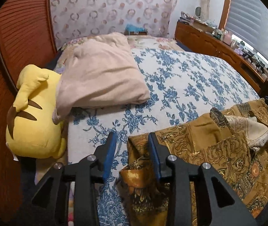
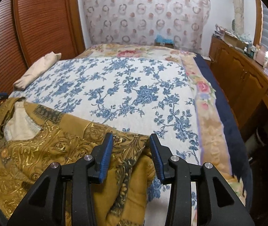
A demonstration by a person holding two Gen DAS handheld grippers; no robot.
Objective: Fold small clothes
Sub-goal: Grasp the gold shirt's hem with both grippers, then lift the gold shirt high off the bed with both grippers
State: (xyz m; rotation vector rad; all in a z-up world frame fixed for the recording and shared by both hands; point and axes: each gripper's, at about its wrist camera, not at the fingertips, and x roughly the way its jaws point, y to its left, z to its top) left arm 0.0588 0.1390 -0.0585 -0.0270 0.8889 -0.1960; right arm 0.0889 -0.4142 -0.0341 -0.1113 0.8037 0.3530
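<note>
A mustard-gold patterned garment (image 1: 218, 150) with a pale lining at the neck lies crumpled on the near edge of the bed. It also shows in the right wrist view (image 2: 49, 146). My left gripper (image 1: 132, 137) is open, its jaws apart over the garment's left corner, with fabric between the blue pads (image 1: 154, 150). My right gripper (image 2: 131, 139) is open over the garment's right corner, a fold of cloth lying between its pads (image 2: 105, 154). Neither jaw is closed on the cloth.
The bed has a white cover with blue flowers (image 1: 181, 86), also in the right wrist view (image 2: 134, 86). A folded beige cloth (image 1: 100, 79) and a yellow plush toy (image 1: 36, 116) lie at the left. A wooden sideboard (image 2: 247, 79) with clutter stands right. A wooden louvred door (image 2: 30, 28) stands left.
</note>
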